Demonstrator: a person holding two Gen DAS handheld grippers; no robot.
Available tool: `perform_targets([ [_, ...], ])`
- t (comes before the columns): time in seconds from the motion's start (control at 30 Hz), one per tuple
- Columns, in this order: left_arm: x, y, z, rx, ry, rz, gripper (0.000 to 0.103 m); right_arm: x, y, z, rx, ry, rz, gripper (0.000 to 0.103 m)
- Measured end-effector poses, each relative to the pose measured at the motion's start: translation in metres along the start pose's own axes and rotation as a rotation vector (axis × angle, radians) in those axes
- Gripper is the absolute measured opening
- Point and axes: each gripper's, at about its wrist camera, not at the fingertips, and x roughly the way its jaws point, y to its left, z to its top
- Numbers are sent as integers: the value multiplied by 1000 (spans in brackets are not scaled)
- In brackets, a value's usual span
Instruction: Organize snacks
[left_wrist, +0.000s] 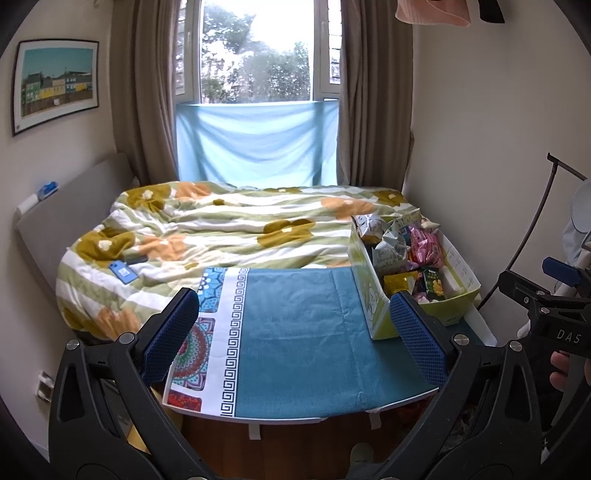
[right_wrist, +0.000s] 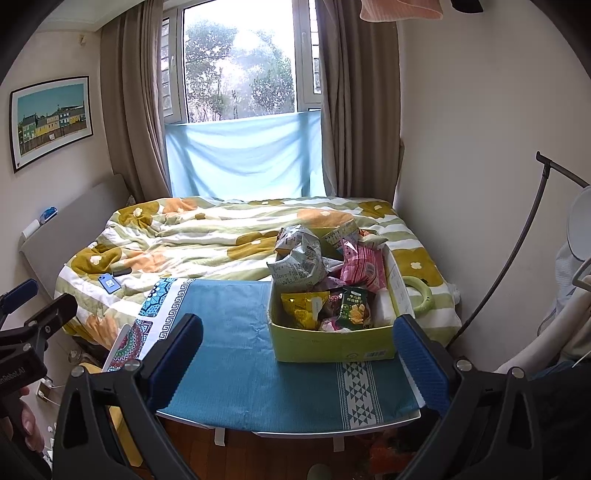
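A yellow-green cardboard box (right_wrist: 332, 343) (left_wrist: 373, 306) full of snack packets stands at the right end of a small table with a teal cloth (right_wrist: 251, 369) (left_wrist: 295, 332). Inside lie silver-grey bags (right_wrist: 299, 258), a pink packet (right_wrist: 364, 266), a yellow packet (right_wrist: 303, 306) and a dark green packet (right_wrist: 354, 308). My left gripper (left_wrist: 295, 332) is open over the teal cloth, left of the box, holding nothing. My right gripper (right_wrist: 301, 360) is open just before the box's front wall, also holding nothing. The other gripper (left_wrist: 546, 306) (right_wrist: 29, 325) shows at each view's edge.
Behind the table is a bed with a floral quilt (left_wrist: 221, 229); a blue phone (left_wrist: 123, 273) lies on it, and a green ring (right_wrist: 419, 291) lies beside the box. A lamp stand (right_wrist: 517, 258) and wall are at right. Wooden floor (right_wrist: 280, 458) shows below the table edge.
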Motion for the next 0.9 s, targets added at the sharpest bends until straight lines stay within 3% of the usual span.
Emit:
perform_targets([
  [0.9,7,-12,4,28,-46,-7,102,8,1,3,0,9,0,102],
])
